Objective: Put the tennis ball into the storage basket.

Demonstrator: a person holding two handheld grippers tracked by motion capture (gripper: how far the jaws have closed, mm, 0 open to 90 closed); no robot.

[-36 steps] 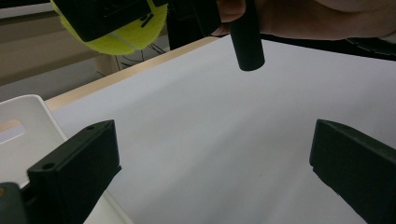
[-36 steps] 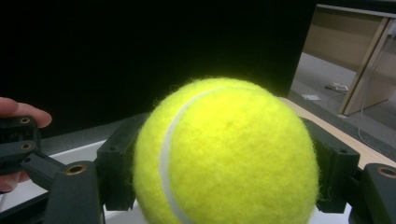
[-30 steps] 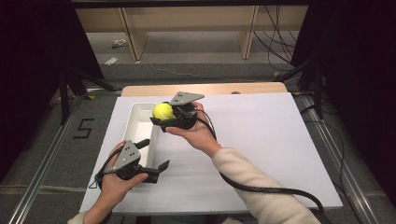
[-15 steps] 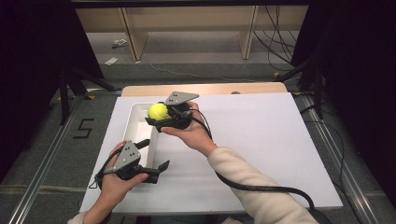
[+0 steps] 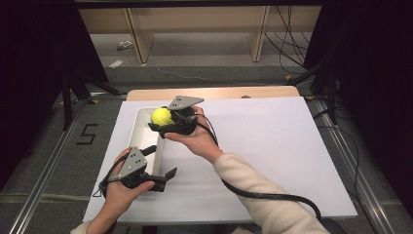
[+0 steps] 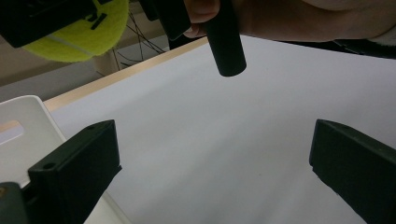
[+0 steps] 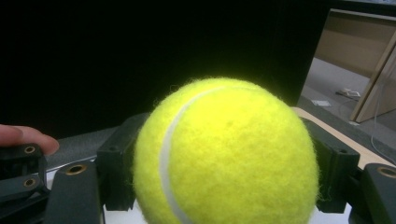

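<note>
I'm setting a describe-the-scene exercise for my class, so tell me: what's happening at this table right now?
A person works at a white table with a hand-held gripper in each hand. The right gripper is shut on a yellow tennis ball and holds it above the white tray at the table's left side. The left gripper sits lower, by the tray's near end, with its jaws open and nothing between them. The ball is not yet in the tray.

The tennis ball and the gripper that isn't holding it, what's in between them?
In the high view, the white tray lies between the tennis ball above and the left gripper at its near end; the tray floor there looks bare.
</note>
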